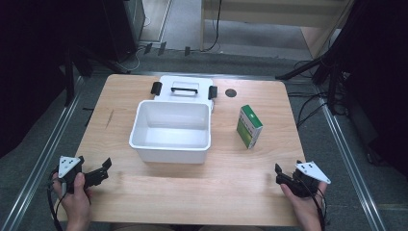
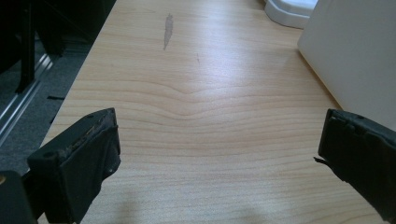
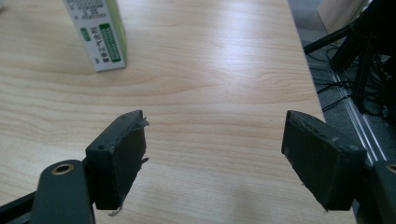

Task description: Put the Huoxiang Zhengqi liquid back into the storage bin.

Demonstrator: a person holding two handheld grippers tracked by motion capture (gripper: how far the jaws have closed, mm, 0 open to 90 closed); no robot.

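Note:
An open white box [image 1: 171, 130] stands mid-table, its lid [image 1: 185, 89] with a black handle and two black latches folded back behind it. Its side wall [image 2: 355, 56] fills the upper right of the left gripper view. A green and white carton [image 1: 249, 126] stands upright to the box's right; its lower part [image 3: 98, 35] appears at the top left of the right gripper view. My left gripper [image 1: 98, 171] rests at the near left corner, open and empty, jaws wide apart [image 2: 219, 149]. At the near right corner my right gripper [image 1: 285, 175] is open and empty too [image 3: 215, 154].
The wooden table [image 1: 192, 192] has a grey smear [image 2: 168, 30] near its left edge and a dark round hole [image 1: 231, 93] at the back. Black stands and cables [image 1: 332, 82] crowd the floor to the right. Metal rails [image 1: 38, 159] run along both table sides.

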